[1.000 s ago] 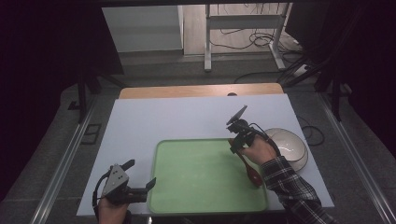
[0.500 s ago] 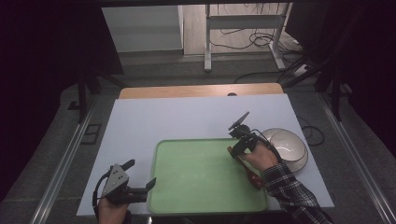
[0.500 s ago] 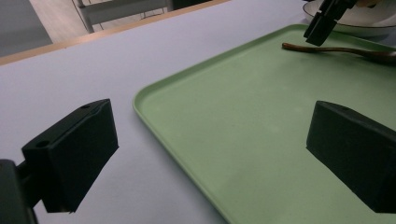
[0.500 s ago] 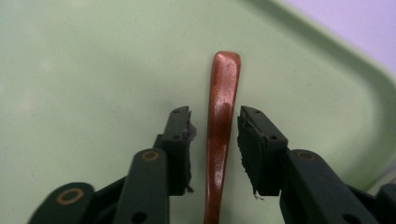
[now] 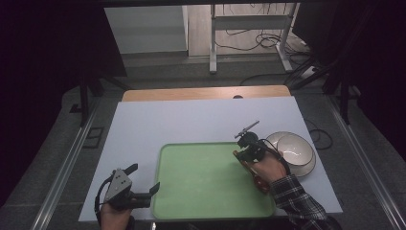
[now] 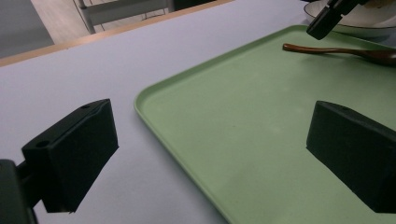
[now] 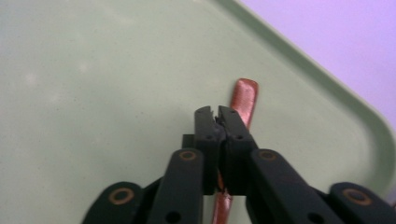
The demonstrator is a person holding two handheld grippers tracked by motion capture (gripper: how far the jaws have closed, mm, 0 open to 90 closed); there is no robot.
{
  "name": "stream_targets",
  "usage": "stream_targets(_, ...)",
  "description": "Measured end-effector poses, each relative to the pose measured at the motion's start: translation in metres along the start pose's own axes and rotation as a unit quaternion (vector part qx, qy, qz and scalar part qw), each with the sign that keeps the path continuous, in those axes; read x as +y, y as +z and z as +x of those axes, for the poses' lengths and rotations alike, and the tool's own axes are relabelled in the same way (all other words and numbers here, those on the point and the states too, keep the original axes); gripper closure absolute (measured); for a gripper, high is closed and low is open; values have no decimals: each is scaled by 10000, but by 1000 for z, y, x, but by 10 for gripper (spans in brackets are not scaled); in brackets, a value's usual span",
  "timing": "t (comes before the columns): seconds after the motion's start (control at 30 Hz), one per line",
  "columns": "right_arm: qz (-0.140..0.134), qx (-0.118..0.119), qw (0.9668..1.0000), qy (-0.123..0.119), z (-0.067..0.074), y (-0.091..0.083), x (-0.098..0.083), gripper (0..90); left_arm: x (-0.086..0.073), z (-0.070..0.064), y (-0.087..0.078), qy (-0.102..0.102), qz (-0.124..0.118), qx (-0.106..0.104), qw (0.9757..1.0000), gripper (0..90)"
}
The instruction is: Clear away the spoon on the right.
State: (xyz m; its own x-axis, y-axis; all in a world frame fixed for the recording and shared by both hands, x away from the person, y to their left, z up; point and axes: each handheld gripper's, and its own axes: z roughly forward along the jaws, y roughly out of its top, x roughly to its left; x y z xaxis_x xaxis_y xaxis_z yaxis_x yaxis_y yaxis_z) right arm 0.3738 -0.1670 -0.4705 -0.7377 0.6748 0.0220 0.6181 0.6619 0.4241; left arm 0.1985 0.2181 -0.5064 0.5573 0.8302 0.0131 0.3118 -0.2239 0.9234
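Your left gripper (image 5: pixel 143 189) sits nearest you, at the near left corner of the green tray (image 5: pixel 206 191), jaws wide apart with nothing between them. Farther on, your right gripper (image 7: pixel 216 116) has just been closing; its jaws now meet above the brown wooden spoon (image 7: pixel 243 100), which lies flat on the tray by its right rim. Beyond the rim stand stacked white bowls (image 5: pixel 294 148).

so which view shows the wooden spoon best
The left gripper view: the wooden spoon lies nearly whole on the green tray, handle and start of the bowl clear. The right gripper view has just its handle tip past the shut right gripper. In the high view the hand mostly covers it.
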Motion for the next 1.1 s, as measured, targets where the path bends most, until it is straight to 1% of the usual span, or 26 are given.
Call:
stream_targets(0.2,-313,-37,9994,-118,8,6,-9,900,0,0,0,-2,-13,4,10000,20)
stream_targets(0.3,-428,-81,9989,-150,10,8,-13,900,0,0,0,-6,-13,12,10000,19)
stream_targets(0.4,-479,-112,9986,-175,10,10,-18,900,0,0,-1,-9,-15,14,10000,19)
stream_targets(0.8,-446,-184,9987,-154,9,14,-26,900,0,0,-1,-8,-30,4,10000,19)
stream_targets(1.1,-383,-232,9990,-38,3,15,-29,900,0,0,-1,-8,-29,1,10000,19)
